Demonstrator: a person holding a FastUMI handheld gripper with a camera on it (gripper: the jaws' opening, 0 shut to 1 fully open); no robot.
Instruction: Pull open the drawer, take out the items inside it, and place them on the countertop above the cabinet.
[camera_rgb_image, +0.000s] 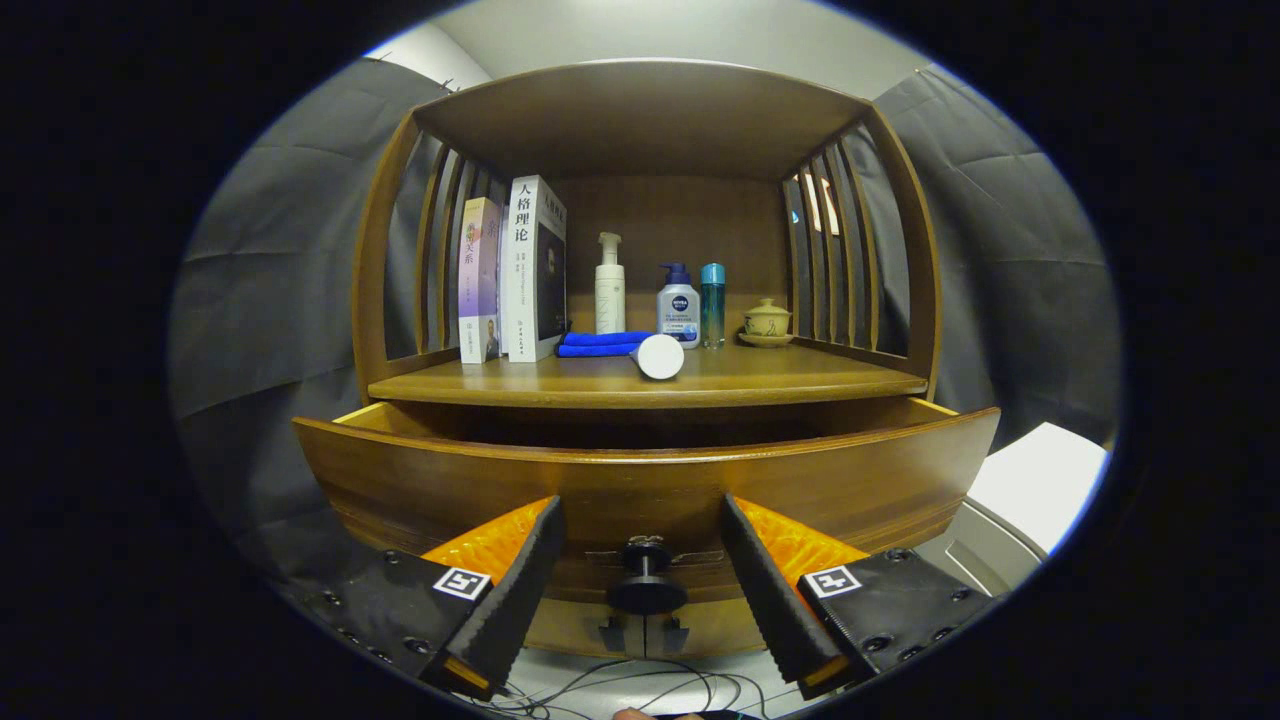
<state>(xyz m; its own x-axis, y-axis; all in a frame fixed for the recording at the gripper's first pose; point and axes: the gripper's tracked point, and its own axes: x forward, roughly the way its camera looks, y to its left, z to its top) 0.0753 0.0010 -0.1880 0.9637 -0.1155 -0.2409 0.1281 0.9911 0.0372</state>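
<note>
wooden drawer (640, 480) stands pulled out partway from under the tabletop (650, 385), its curved front facing the claw (640, 560). the claw is wide, its two fingers (515, 590) either side of the black knob (647, 590) with gaps on both flanks, pressing on nothing. the pulling step looks done or nearly so. the inside of the drawer is dark and hidden behind the front, so i cannot tell what lies in it.

next, i judge, the claw has to lift clear of the knob, go over the front's top edge and dip down into the drawer; a further pull may give more room, since the tabletop overhangs the opening.

on the tabletop stand books (515, 270), a blue cloth (600, 344), a pump bottle (610, 285), a squat bottle (678, 305), a teal bottle (712, 305), a small lidded cup (767, 322) and a white tube (660, 356) lying near the front edge. that tube crowds the middle; free wood to either side of it looks best for setting items down.
</note>
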